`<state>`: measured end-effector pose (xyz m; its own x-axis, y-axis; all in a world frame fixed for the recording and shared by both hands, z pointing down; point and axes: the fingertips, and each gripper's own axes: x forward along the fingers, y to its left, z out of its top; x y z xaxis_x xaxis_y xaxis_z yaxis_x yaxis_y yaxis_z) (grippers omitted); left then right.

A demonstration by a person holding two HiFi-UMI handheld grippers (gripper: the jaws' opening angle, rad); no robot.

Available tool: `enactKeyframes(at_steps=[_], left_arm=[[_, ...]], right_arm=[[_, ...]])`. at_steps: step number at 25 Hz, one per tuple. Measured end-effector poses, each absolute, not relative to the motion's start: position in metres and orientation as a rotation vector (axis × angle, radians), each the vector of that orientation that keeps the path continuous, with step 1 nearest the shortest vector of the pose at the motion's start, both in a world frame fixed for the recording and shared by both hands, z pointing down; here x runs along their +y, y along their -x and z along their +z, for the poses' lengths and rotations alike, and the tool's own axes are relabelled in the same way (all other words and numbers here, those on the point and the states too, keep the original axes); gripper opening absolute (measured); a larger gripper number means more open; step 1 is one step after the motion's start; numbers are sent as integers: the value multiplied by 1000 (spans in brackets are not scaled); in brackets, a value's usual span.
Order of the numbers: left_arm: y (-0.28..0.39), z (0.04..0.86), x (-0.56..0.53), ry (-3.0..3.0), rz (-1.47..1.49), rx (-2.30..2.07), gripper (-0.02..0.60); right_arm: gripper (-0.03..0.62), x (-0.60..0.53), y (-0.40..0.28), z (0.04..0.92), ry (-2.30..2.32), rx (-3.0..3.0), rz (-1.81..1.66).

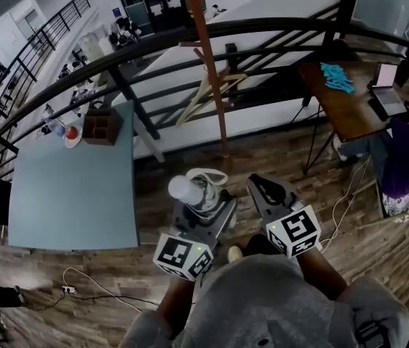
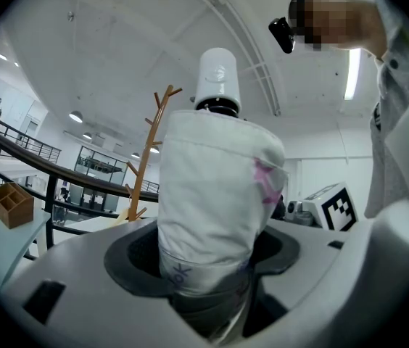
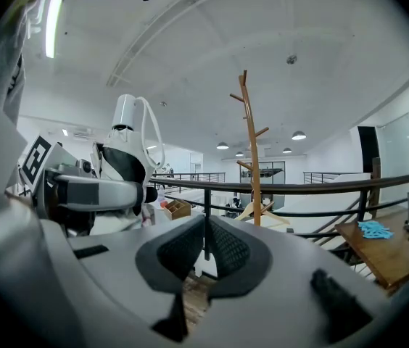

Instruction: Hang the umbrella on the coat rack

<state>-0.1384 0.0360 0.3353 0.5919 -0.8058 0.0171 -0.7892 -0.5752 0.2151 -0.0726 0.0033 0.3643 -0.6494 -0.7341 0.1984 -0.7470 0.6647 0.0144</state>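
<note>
Umbrella (image 2: pixel 215 194) (folded) — in left claw (image 2: pixel 206 270)

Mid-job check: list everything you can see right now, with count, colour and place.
umbrella: one, white, folded, clamped in the left gripper
coat rack: one, brown wood, ahead by the railing
railing: one, black, across the far side
table: one, pale blue, left
wooden box: one, brown, on the table's far edge
desk: one, brown, right
laptop: one, open, on the desk
left gripper: one, grey, shut on the umbrella
right gripper: one, grey, jaws together, empty
</note>
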Motion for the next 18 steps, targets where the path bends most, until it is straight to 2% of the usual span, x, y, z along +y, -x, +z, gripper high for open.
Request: enactKeyframes(at_steps=[18], left_arm=[[152,341,25,-2608,-104,-1354,308]], right_arm=[[35,-13,83,367,-1203,-2682,71]])
